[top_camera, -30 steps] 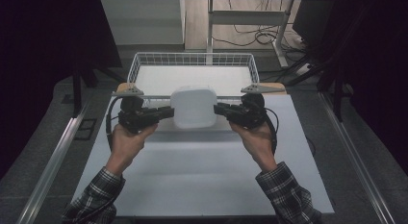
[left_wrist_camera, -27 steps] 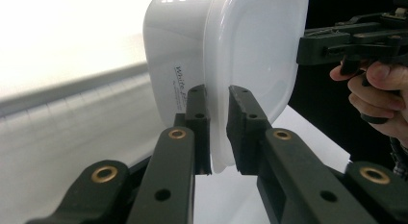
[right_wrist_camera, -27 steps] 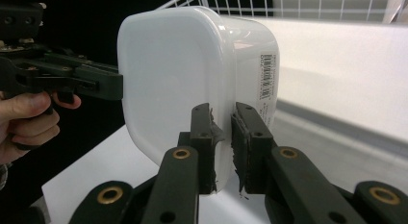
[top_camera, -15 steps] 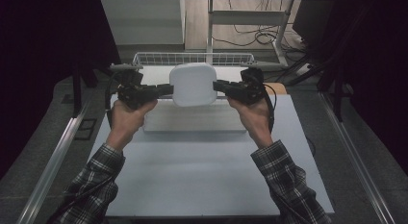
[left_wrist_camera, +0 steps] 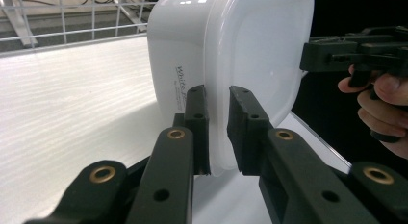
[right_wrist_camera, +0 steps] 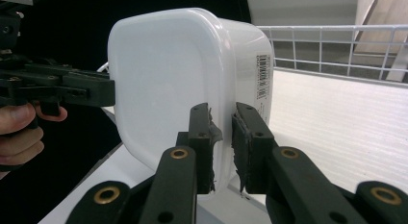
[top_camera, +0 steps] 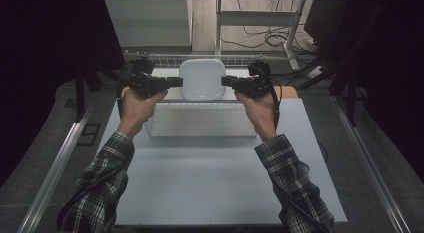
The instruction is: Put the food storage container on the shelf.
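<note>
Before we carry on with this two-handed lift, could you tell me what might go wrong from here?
1. The left claw and right claw each pinch only the thin rim of the white rounded-square lidded plastic container, so it could slip or its lid pop off.
2. If the hands drift apart or together, one grip may tear loose.
3. The container hangs near the white wire basket and could clip its rail.

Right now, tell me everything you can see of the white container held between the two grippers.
The white container is a rounded-square tub of smooth, slightly translucent plastic with a lid on. It is held lifted, above the wire basket, lid facing the high camera. The left gripper and the right gripper each pinch its rim on opposite sides. Small printed lettering shows on one side wall and a barcode label on another. Its inside cannot be seen.
</note>
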Available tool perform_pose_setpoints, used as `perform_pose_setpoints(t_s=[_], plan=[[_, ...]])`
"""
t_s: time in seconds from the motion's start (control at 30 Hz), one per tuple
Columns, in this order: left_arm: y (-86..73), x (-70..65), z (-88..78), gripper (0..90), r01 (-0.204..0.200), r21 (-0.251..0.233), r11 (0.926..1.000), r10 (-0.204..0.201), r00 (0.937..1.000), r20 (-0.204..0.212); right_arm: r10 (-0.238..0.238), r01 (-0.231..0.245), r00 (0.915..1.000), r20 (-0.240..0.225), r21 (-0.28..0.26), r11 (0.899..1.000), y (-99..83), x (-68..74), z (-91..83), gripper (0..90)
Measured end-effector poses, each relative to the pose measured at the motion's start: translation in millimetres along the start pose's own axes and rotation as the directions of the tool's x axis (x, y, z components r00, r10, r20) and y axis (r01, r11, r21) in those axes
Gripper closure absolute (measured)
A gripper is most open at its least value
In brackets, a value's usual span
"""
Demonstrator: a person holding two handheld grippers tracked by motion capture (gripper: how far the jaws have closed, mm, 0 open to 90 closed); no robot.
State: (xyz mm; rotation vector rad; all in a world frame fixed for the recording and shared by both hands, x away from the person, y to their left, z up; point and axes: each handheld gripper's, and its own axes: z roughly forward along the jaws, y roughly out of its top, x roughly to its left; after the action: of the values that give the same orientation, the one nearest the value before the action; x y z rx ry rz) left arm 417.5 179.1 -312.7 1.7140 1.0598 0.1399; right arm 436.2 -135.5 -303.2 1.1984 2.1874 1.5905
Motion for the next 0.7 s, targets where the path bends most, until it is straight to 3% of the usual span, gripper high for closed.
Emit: perform_pose_setpoints(t_s=[0.13,0.4,0.7], plan=[[2.2,1.4,2.0,77.7,-0.001,0.001,1.0000,0.001,1.0000,-0.006,0.001,-0.002,1.0000,0.004,0.004,1.000,2.1,-0.6,2.4,77.4],[5.6,-1.2,5.3,58.0,-0.012,-0.020,0.9997,0.012,0.9999,0.000,-0.050,0.049,0.9969,0.061,0.019,0.999,7.6,7.2,9.7,68.8],[6.1,1.1,8.7,57.0,0.001,-0.015,0.9999,-0.001,1.0000,-0.007,-0.050,0.048,0.9961,0.072,0.027,0.998,12.0,6.5,16.0,64.0]])
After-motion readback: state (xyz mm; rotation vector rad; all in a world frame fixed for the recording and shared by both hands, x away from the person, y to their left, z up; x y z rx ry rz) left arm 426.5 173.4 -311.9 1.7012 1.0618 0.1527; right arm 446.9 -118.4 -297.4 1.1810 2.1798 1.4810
